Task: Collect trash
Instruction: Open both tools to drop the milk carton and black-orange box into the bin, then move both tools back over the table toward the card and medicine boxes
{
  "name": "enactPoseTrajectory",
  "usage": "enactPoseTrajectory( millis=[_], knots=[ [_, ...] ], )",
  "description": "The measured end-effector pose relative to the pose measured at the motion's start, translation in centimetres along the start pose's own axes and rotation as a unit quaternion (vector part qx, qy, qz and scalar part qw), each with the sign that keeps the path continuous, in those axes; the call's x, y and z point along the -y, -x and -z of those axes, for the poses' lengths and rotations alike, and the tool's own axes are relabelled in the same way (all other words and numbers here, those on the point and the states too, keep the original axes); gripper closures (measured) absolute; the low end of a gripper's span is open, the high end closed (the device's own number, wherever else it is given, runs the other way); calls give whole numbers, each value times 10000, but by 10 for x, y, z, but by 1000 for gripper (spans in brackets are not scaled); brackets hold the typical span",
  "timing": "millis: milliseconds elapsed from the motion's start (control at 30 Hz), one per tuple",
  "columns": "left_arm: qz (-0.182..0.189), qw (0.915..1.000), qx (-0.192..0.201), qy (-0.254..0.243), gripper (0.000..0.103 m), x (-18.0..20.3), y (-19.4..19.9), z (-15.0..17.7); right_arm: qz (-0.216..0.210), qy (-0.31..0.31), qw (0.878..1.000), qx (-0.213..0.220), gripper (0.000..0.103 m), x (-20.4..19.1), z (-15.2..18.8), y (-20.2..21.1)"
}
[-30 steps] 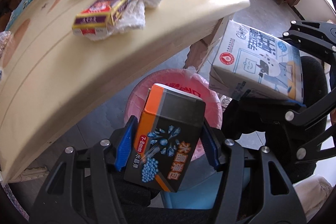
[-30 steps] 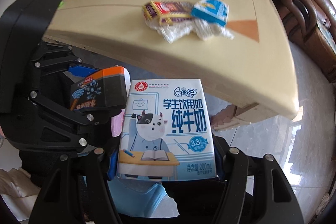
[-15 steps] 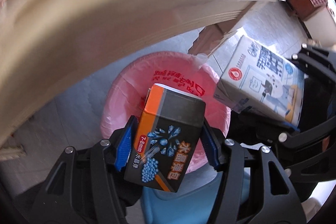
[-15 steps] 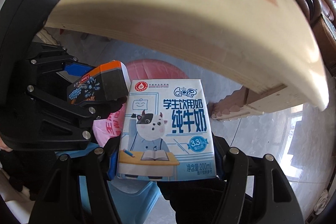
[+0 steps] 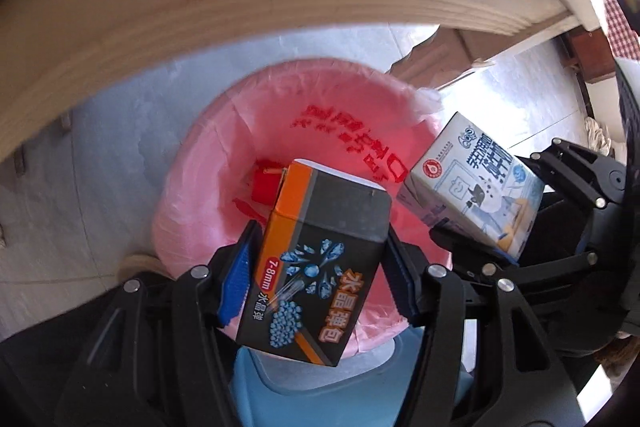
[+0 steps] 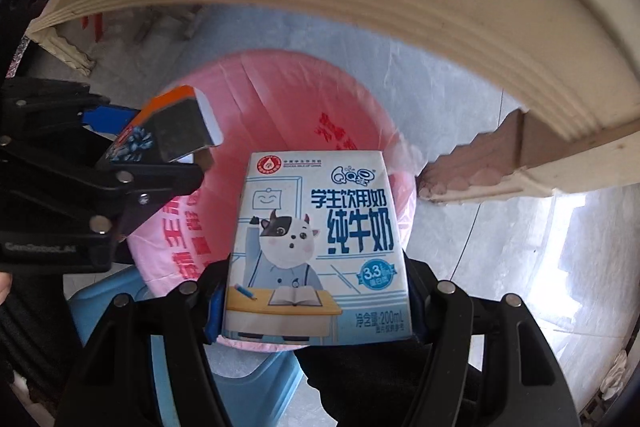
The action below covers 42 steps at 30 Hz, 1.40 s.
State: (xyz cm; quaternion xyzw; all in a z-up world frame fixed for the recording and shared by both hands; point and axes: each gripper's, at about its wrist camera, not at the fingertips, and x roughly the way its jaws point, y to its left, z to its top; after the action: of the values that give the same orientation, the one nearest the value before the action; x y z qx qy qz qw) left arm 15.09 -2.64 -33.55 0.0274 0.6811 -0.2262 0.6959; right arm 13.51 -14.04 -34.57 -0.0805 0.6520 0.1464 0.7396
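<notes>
Left wrist view, centre: left gripper (image 5: 318,279) clamps box (image 5: 320,263), right gripper (image 6: 316,301) clamps carton (image 6: 320,247), both over bin (image 5: 224,131); next, open jaws to drop.

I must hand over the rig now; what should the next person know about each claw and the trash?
Left claw: shut on the black and orange box, held above the pink-lined trash bin.
Right claw: shut on the milk carton, also over the bin, beside the box.
Already in the bin: a small red item.
Done: both pieces carried to the bin, which stands on the floor below the table edge.
Left: release both. The tabletop is out of view, so check it for more trash.
</notes>
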Motion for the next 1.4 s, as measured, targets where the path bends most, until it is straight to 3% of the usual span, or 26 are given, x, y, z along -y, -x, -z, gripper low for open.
enactPoseTrajectory(
  millis=[267,600,733,833,1133,1400],
  knots=[
    [-73,9990,-404,198,45,-14,-42,-8,-54,-25,9994,-338,38,2,-3,-37],
    [59,9962,-657,564,45,-30,-61,-11,-67,-81,9994,-330,37,0,-1,-40],
    [34,9945,-842,616,32,-32,-65,-14,-10,-78,9994,-344,29,0,1,-43],
    [-107,9947,-860,556,25,-31,-64,-13,-48,-113,9994,-335,26,1,0,-43],
    [-530,9948,-798,332,24,-26,-57,-9,-18,-36,9993,-370,26,-3,1,-40],
    [-1223,9914,-446,-103,24,-12,-7,12,-186,-240,9993,-237,26,-2,13,-7]
  ],
)
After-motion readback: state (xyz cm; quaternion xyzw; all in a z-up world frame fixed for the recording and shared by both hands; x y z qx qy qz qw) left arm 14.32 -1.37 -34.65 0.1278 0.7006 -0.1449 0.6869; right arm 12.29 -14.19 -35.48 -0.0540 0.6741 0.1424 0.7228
